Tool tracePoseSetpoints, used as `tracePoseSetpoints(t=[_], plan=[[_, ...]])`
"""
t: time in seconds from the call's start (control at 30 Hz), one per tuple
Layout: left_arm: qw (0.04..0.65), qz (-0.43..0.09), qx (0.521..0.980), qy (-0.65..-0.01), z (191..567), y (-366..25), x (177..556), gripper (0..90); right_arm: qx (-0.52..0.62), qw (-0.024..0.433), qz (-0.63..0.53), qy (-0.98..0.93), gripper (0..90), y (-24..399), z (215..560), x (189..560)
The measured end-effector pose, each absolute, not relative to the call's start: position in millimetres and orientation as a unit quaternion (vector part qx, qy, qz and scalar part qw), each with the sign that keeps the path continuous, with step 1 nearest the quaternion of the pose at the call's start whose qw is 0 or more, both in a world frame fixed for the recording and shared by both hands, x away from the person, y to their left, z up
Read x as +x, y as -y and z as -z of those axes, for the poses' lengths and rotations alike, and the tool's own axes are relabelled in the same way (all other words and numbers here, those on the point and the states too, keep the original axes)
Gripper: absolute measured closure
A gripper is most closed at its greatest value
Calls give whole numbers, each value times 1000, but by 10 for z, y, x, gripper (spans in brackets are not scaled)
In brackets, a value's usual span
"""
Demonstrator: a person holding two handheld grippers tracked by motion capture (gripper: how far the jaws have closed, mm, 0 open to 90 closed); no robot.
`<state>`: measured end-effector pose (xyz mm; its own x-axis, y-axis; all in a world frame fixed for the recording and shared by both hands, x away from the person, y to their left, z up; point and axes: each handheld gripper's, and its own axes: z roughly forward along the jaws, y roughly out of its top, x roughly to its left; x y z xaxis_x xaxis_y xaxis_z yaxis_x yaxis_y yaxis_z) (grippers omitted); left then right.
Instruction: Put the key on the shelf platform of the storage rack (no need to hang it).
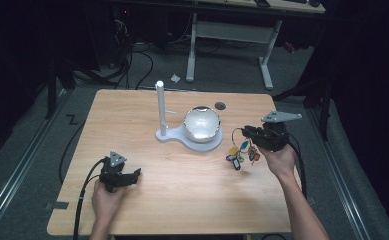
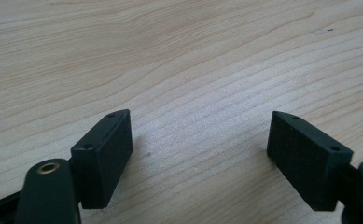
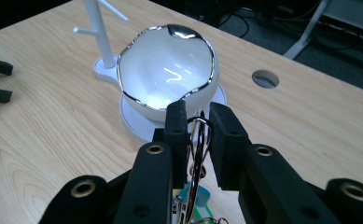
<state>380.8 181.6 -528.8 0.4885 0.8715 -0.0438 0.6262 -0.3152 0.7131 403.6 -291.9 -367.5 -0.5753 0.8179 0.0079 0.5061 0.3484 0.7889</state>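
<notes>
Key bunch (image 1: pixel 242 151) hangs by its ring from the clamped right claw (image 3: pixel 198 122), just right of bowl (image 1: pixel 202 124); left claw (image 2: pixel 198 154) gapes, empty, over table (image 1: pixel 182 200).

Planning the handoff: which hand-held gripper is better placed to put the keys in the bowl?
Right: the right hand-held gripper already holds the key ring beside the bowl; the left hand-held gripper is open, farther away.

I log matt pale wood-grain table (image 1: pixel 182 200), glossy white bowl (image 3: pixel 167 70) with chrome-like rim, shiny metal key ring (image 3: pixel 198 140), matt black, possibly plastic, jaws.
</notes>
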Motion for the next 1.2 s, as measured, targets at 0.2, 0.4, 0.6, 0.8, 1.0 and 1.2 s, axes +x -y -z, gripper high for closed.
tracePoseSetpoints(t=[0.2, 0.4, 0.6, 0.8, 1.0, 1.2], plan=[[344, -178, 791, -473, 5289, -1816, 3808, 228, 406, 201, -393, -800, 790, 2872, 3529, 4095], [344, -178, 791, -473, 5288, -1817, 3808, 228, 397, 199, -400, -802, 790, 2836, 3388, 4153], [344, -178, 791, -473, 5288, -1817, 3808, 228, 390, 199, -404, -803, 790, 2810, 3291, 4190], [344, -178, 791, -473, 5288, -1817, 3808, 228, 384, 196, -414, -802, 790, 2772, 3177, 4231], [344, -178, 791, -473, 5288, -1817, 3808, 228, 375, 195, -425, -800, 790, 2724, 3043, 4286], [344, -178, 791, -473, 5288, -1817, 3808, 228, 369, 193, -428, -802, 790, 2656, 2936, 4339]])
